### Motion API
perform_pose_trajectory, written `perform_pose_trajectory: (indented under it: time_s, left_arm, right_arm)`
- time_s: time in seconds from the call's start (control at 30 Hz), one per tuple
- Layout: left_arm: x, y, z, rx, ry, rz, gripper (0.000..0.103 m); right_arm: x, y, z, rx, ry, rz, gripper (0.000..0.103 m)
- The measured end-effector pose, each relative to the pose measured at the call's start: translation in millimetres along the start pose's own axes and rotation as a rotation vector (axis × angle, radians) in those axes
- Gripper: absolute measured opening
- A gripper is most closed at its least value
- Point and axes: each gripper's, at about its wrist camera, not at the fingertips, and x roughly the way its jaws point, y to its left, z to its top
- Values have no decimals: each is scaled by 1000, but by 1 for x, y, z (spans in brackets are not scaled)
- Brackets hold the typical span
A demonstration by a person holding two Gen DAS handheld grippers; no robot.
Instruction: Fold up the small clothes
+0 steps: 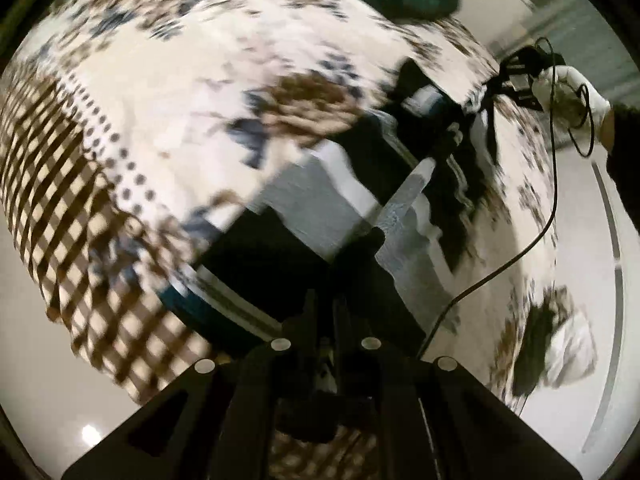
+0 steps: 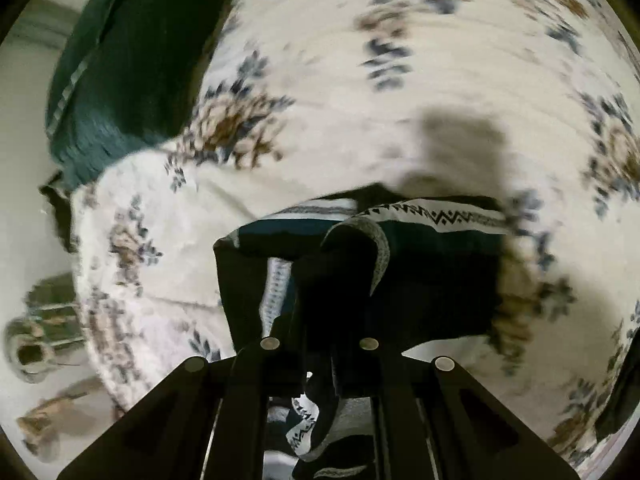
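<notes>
**A:** Where is the small dark garment with the white zigzag-patterned bands [image 1: 360, 184] lying right now?

**B:** It is hanging stretched over the bed with the cream floral quilt [image 1: 168, 80], held up between the two tools. Its long axis is running from the left gripper [image 1: 324, 312] at the near end out toward the right gripper [image 1: 516, 76] near the quilt's far right edge.

**A:** Are the fingers gripping it?

**B:** Yes, at both ends. The left fingers are pressed together on the dark hem right in front of their camera. In the right wrist view, the right gripper [image 2: 320, 340] is clamping a folded, grey-trimmed edge of the garment [image 2: 420, 248], with cloth bunching between and below the fingers.

**A:** Which hand is nearer the bulk of the cloth?

**B:** Judging by the sag, most of the fabric is hanging closer to the left end, while the gloved right hand [image 1: 568, 96] is holding the thinner far corner. The blur is hiding the finer folds.

**A:** So what is the coming move turning on?

**B:** Probably on keeping that span taut and level, then laying it flat on the quilt's open middle, clear of the dark green pillow [image 2: 120, 72] at the bed's far corner.
</notes>
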Motion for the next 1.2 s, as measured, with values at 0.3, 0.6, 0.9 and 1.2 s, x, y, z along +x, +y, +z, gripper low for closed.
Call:
perform_pose_trajectory:
  time_s: [0.3,0.6,0.9,1.2]
  left_arm:
    - [31,98,35,-97,44,-7,2]
    - [44,62,36,59,142,-147,57]
    - [75,22,14,272,149,41,6]
    - [19,34,3,211,44,0,6]
  right_arm:
    - [104,71,7,-14,17,-196,9]
    - [112,49,-12,20,114,-95,39]
    - [111,51,-23,-67,116,-144,39]
    - [69,78,-33,-142,-29,-179,5]
